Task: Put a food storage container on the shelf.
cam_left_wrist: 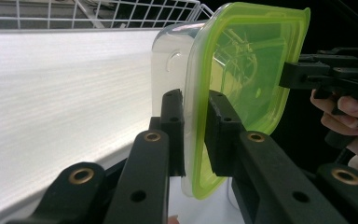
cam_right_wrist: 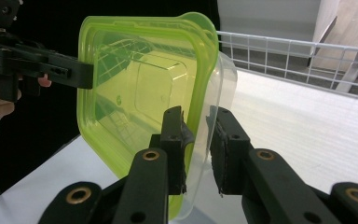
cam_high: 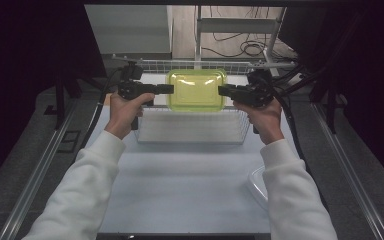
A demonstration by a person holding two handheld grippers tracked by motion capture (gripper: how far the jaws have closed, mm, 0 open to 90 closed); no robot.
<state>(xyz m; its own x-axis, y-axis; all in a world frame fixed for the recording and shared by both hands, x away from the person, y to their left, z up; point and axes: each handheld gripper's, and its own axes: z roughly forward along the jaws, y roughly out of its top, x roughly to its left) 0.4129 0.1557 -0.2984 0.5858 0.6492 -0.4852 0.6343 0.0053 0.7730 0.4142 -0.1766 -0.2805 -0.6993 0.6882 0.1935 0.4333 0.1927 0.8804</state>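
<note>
Green-lidded container [cam_high: 196, 90] held level over wire basket [cam_high: 190, 131], clamped at left edge by left tool [cam_high: 166, 89], at right by right tool [cam_high: 225, 91].

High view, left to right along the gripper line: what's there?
Left hand → left gripper → green-lidded container → right gripper → right hand. Both grippers clamp the container's rim from opposite sides, above the wire basket.

— Where does the high view sit?
— Above the person's side, looking forward and down on the surface [cam_high: 190, 170]; each gripper view rides close behind its own jaws; all three share the lidded container [cam_high: 196, 90] — seen from opposite edges.
</note>
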